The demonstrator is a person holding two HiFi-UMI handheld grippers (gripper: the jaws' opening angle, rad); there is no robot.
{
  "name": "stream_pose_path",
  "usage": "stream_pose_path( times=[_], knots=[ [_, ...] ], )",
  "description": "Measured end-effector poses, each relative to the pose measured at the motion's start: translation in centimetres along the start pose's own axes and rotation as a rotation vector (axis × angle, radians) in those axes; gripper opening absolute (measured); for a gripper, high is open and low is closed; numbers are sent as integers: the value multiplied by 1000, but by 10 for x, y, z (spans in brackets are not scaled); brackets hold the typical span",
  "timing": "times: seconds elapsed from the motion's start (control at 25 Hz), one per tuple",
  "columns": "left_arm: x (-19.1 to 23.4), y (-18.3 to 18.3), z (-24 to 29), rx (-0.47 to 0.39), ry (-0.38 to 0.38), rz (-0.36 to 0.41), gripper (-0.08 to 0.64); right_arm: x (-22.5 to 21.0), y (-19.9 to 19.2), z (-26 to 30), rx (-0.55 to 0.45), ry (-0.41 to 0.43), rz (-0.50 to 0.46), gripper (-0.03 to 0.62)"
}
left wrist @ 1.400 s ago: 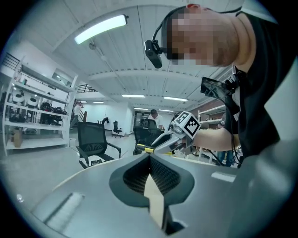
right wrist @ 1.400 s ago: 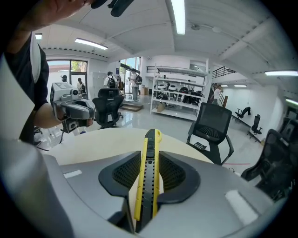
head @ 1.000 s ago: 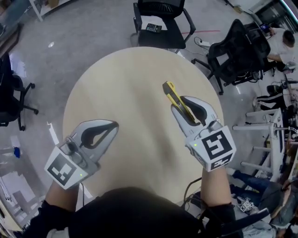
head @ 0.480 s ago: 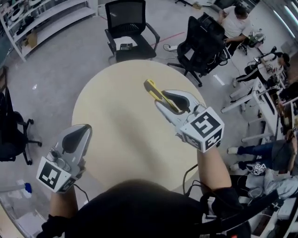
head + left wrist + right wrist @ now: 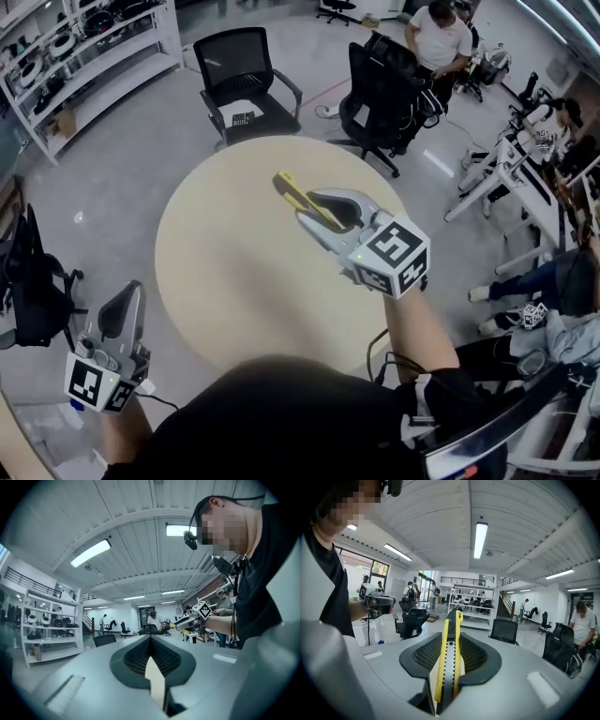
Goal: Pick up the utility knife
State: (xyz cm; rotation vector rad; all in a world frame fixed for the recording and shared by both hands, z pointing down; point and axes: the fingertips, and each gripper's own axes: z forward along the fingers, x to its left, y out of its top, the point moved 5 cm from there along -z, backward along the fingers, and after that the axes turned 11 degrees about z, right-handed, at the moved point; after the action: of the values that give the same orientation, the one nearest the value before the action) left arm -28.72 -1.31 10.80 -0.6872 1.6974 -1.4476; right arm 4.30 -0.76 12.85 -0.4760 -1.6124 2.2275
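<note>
yellow utility knife (image 5: 287, 186) clenched in right tool (image 5: 312, 204), over round table (image 5: 225, 272), left tool (image 5: 129, 295) closed and empty

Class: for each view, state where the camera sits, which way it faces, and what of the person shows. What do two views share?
Head view: on the person's head, facing steeply down at the table; shows left hand-held gripper and right hand-held gripper.
Left gripper view: on the left hand-held gripper, facing level across the room; shows its shut jaws and the person's torso.
Right gripper view: on the right hand-held gripper, facing shelves; shows jaws clamping the utility knife.
Shared: the utility knife, in head and right gripper views.
</note>
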Motion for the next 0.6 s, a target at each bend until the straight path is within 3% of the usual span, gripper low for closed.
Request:
stream_pose_path(
  times=[0.08, 0.2, 0.6],
  knots=[
    [-16, 5, -8, 22, 37, 26, -6, -4, -1, -20, -20, 16, -8, 138],
    [-58, 19, -5, 13, 59, 4, -6, -13, -3, -60, -44, 44, -20, 138],
    [-227, 54, 54, -18, -26, -47, -6, -67, -43, -198, -31, 104, -21, 138]
  ],
)
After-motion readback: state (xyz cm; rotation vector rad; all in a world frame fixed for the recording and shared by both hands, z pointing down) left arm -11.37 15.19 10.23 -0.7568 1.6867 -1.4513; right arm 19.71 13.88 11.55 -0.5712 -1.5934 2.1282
